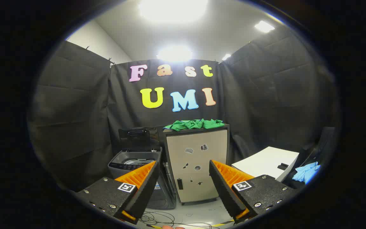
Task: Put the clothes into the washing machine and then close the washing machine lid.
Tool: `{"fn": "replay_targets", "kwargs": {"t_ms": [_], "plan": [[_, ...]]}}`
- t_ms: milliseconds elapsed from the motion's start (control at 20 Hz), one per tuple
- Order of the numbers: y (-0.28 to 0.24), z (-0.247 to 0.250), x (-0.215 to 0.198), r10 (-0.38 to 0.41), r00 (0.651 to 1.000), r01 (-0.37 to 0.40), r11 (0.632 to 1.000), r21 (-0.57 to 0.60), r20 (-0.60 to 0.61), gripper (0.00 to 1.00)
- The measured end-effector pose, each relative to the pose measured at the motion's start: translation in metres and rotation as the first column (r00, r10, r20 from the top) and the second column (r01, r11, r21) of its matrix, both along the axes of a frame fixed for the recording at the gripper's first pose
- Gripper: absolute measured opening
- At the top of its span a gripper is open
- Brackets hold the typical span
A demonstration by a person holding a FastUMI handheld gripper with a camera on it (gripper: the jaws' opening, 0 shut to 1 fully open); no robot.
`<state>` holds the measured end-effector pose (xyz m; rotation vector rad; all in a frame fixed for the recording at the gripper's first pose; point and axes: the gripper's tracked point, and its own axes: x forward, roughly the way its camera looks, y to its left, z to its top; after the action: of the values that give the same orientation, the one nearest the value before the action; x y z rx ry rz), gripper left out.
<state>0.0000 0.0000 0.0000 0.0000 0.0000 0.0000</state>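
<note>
Ahead, tool (184, 187) fingers spread apart and gripping nothing, green clothes (195, 124) heaped across the top of a beige cabinet (197, 165), open-lidded washing machine (135, 163) just beside it.

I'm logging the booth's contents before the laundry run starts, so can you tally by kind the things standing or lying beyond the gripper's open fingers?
Washing machines: 1, lid up
Cabinets: 1
Green clothes piles: 1, on the cabinet
White tables: 1
Blue cloths: 1
Total: 5
The gripper is open, holding nothing.
</note>
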Motion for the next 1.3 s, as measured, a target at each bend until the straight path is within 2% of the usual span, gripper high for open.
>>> {"fn": "replay_targets", "kwargs": {"t_ms": [800,1300], "plan": [[0.01,-0.005,-0.014,0.019,1.0,-0.019,1.0,0.009,-0.007,0.96],[0.022,-0.007,-0.008,0.038,0.999,-0.038,0.999,-0.004,-0.035,0.96]]}}
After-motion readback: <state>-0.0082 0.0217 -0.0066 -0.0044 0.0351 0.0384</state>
